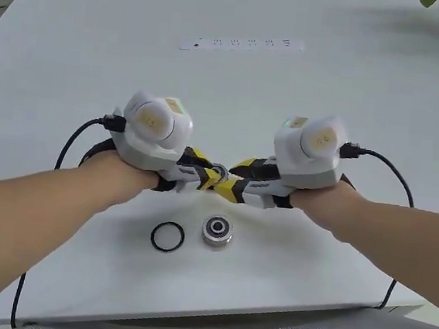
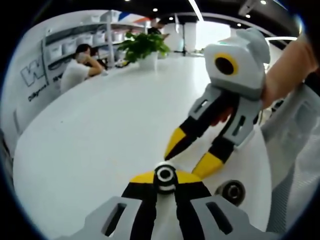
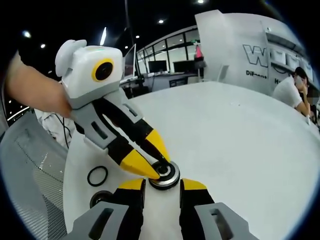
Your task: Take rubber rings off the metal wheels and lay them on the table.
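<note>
Left claw: the left gripper [image 3: 154, 164] is clenched on a metal wheel [image 3: 164, 173]. Its yellow tips come together on the wheel.
Right claw: the right gripper [image 2: 191, 156] is released, jaws parted. In its own view the yellow tips sit to either side of the same wheel, close to its rim. Whether they touch it cannot be told.
Held wheel: it is up off the table [image 1: 287, 272], between the two grippers at the middle of the head view. In the right gripper view a dark band runs round its rim.
Loose ring: a black rubber ring [image 1: 167, 236] lies flat on the table near the front edge, below the left gripper in the head view.
Second wheel: a second metal wheel [image 1: 217, 230] lies flat just right of the ring, apart from it, with a silver rim and a dark hub.
Arms: a forearm comes in from each lower corner of the head view, one hand to each gripper.
Cable: a black cable [image 1: 69, 146] runs from the back of the left gripper across the table and over its front edge. Another leaves the right gripper.
Far table: a white power strip [image 1: 243, 44] lies well beyond the grippers.
Background: the left gripper view shows a seated person [image 2: 77, 67] and a potted plant [image 2: 142, 46] at the far end of the table.
</note>
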Motion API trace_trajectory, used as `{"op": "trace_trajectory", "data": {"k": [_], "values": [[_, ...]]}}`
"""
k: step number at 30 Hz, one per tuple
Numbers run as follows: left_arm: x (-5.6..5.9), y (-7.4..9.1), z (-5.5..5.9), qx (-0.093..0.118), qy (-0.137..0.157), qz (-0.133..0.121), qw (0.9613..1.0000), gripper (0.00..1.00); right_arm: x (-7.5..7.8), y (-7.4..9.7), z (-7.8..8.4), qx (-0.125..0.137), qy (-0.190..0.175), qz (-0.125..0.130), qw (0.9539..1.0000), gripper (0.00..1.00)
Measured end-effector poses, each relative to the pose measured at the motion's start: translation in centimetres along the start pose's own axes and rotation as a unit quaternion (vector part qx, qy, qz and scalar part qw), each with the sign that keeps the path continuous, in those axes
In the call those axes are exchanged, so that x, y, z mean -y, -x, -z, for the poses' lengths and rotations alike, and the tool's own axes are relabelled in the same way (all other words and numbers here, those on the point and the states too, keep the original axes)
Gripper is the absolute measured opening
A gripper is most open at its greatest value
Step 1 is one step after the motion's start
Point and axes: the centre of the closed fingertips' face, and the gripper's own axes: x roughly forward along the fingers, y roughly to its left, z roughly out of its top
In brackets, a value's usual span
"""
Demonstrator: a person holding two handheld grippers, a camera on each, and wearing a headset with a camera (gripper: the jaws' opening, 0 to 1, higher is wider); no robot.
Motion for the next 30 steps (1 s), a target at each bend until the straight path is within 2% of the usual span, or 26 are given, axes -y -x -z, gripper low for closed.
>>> {"op": "trace_trajectory", "data": {"k": [10,20,26,30], "values": [[-0.1,0.0,0.2,-0.001,0.005,-0.003,1.0,0.14,0.3,-0.7,0.1,-0.002,0.014,0.007,0.9999,0.25],[-0.3,-0.2,0.3,0.002,0.012,-0.004,0.9999,0.13,0.7,-0.5,0.5,-0.005,0.028,0.01,0.9996,0.19],[-0.3,-0.3,0.3,0.003,0.015,-0.006,0.9999,0.13,0.9,-0.2,1.0,-0.014,0.039,0.013,0.999,0.11],[-0.1,-0.3,0.3,0.002,0.018,-0.007,0.9998,0.13,0.9,-0.1,1.0,-0.014,0.038,0.014,0.9991,0.11]]}}
